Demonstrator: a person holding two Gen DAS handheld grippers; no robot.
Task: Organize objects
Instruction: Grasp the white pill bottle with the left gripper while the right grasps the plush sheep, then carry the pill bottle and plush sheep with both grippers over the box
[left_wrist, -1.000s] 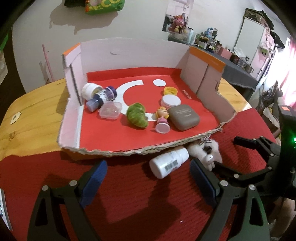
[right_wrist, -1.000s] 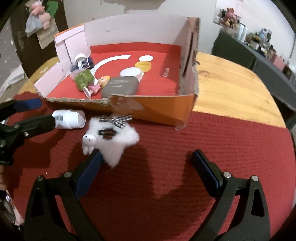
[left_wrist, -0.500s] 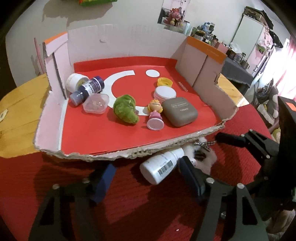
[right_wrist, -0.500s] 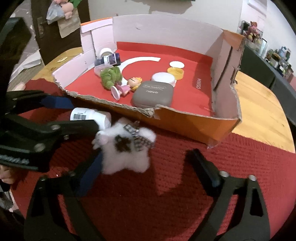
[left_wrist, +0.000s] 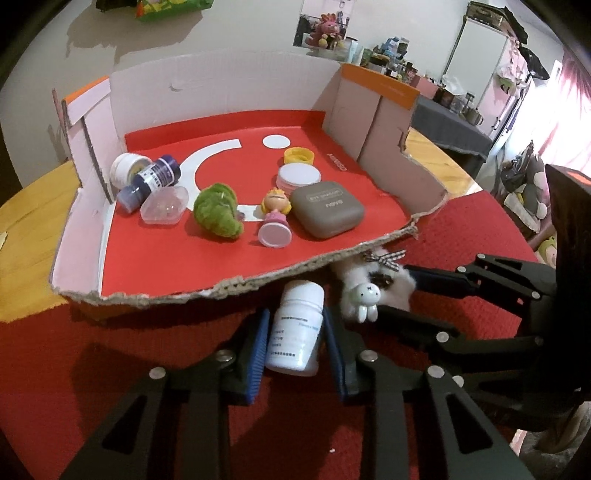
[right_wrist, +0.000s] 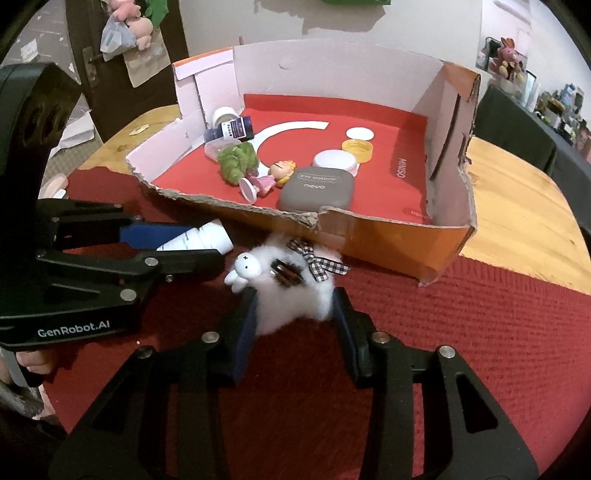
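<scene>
A white bottle (left_wrist: 295, 328) lies on its side beside a fluffy white bunny toy (right_wrist: 291, 288), both just outside the torn box (right_wrist: 388, 229).

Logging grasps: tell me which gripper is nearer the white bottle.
Left. The left gripper has its pads on both sides of the bottle; the right gripper is beside it, around the fluffy toy.
</scene>
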